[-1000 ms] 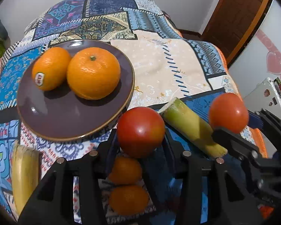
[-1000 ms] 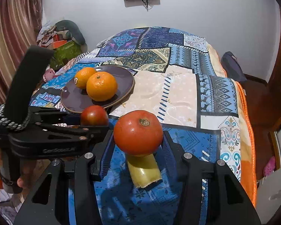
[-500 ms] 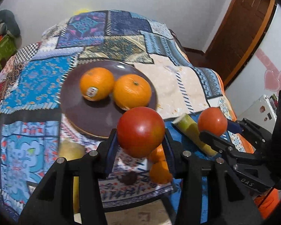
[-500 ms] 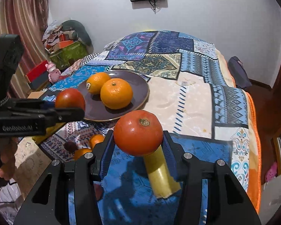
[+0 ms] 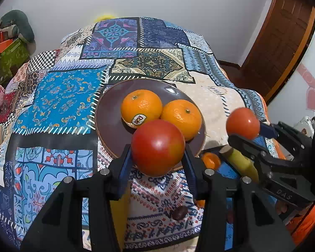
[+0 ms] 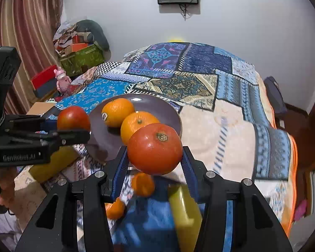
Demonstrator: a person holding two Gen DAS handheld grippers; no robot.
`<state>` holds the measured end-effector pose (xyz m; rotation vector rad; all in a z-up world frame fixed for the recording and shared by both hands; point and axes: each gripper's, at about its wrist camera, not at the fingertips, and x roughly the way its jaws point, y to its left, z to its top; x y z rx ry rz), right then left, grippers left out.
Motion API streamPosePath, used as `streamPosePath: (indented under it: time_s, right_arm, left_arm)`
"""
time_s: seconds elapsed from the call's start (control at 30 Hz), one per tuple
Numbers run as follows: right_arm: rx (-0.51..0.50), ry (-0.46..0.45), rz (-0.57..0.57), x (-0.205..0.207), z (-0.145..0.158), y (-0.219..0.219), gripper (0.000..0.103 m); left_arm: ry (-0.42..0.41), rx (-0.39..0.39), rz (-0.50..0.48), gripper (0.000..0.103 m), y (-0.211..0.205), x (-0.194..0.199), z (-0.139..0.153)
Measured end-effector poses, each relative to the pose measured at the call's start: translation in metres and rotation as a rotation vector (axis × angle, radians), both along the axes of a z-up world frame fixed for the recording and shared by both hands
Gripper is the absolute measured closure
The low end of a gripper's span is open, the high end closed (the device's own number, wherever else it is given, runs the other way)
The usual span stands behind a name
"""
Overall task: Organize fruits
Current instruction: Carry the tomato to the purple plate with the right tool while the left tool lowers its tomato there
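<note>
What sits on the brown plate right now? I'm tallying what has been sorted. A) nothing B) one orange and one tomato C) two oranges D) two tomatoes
C: two oranges rest side by side on the brown plate, while each tomato is held in a claw, left claw and right claw, off the plate.

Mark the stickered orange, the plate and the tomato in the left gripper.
stickered orange (image 5: 141,105): left wrist view, on its peel above the sticker.
plate (image 5: 110,117): left wrist view, bare brown surface left of the oranges.
tomato in the left gripper (image 5: 158,147): left wrist view, middle of its skin.
</note>
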<state>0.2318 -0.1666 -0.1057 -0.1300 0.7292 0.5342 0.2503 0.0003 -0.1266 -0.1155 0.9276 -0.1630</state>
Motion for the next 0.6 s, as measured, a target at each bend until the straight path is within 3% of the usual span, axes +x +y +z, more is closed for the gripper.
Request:
streamPosePath:
  time_s: [0.6]
  right_arm:
    - [-0.027,-0.02,0.034,0.06,0.002,0.035,0.057]
  left_arm:
    - [0.048,-0.034,-0.025,0.057,-0.004,0.037,-0.027]
